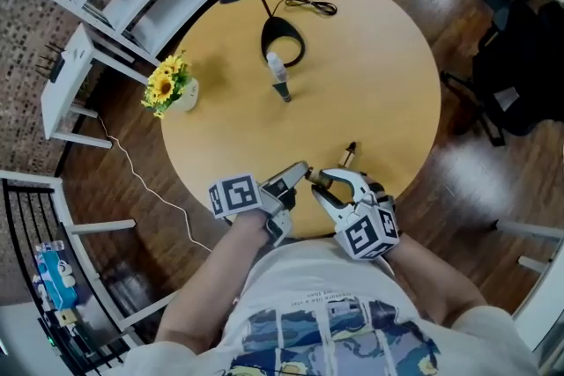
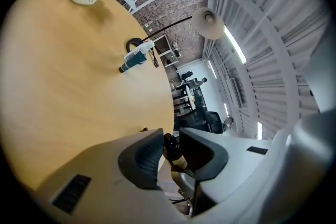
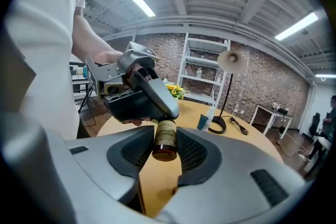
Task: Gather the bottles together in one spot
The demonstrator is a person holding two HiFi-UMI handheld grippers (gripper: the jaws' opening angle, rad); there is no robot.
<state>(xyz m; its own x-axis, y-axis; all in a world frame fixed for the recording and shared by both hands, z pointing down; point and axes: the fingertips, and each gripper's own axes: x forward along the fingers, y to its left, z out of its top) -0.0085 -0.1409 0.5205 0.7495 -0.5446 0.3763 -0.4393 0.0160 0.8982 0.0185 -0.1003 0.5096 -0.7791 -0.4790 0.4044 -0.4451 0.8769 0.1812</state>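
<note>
- Round bench: a white-and-teal bottle stands on the far side, beside the lamp base.
- Left hand-held gripper and right hand-held gripper meet at the near edge. Both are clamped on one brown bottle, the right on its body and the left on its cap.
- The brown bottle's long axis runs from one gripper to the other.
- A small dark bottle stands just beyond the right gripper, likely the easier reach for that hand.

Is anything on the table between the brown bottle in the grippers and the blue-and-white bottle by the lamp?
Nothing visible. Bare tabletop runs from the brown bottle to the blue-and-white bottle; the flower pot sits well left of that line.
</note>
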